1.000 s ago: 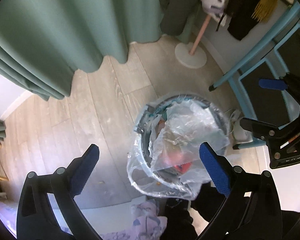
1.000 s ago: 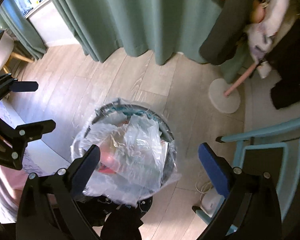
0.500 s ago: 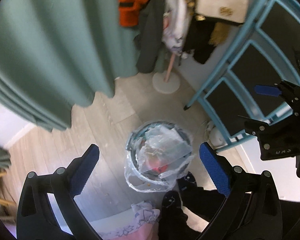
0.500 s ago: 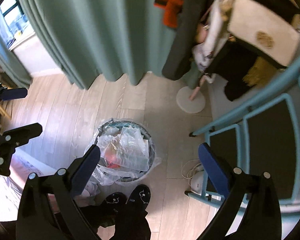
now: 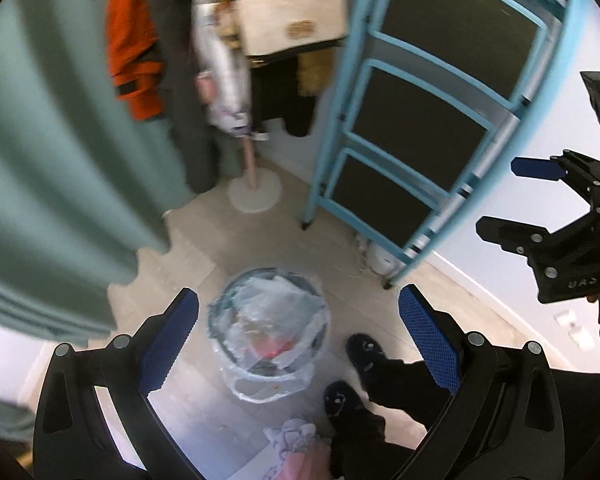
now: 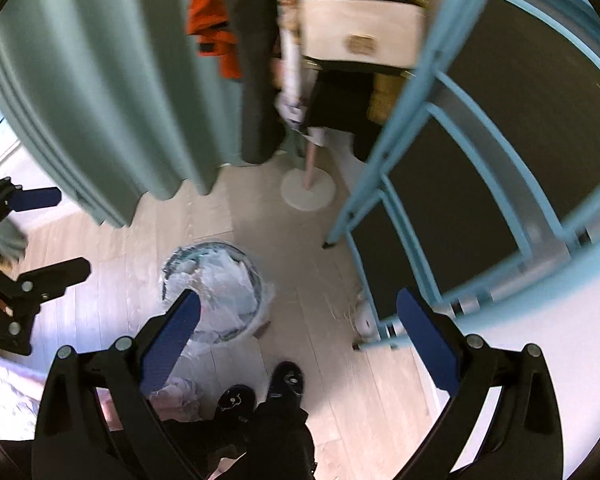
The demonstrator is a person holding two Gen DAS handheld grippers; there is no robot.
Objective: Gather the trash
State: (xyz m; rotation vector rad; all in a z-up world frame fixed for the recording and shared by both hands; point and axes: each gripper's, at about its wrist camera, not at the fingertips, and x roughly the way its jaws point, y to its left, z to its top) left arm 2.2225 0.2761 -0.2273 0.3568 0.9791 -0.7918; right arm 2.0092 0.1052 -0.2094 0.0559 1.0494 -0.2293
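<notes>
Both of your grippers are high above the floor and hold nothing: the left gripper (image 5: 298, 330) has its jaws spread wide, and so does the right gripper (image 6: 298, 330). The bin (image 5: 267, 320) stands on the floor well below them, just in front of your feet (image 5: 354, 380), between the curtain (image 5: 56, 168) and the blue rack (image 5: 420, 128). A clear liner (image 6: 220, 300) is folded over its rim and hangs loose down the outside; crumpled plastic and something red lie inside. Both views are blurred, so you cannot read fine detail in the contents.

The step in hand looks like gathering the liner to lift it out. Come down with one gripper on each side of the bin, wrists level, and take the loose film at the rim, not the trash inside. Bite a bunched fold, since a single thin layer will likely slip or tear. Draw both sides toward the middle before lifting, or the light scraps on top may spill. Keep clear of the rack leg (image 6: 332, 240) to the right.
</notes>
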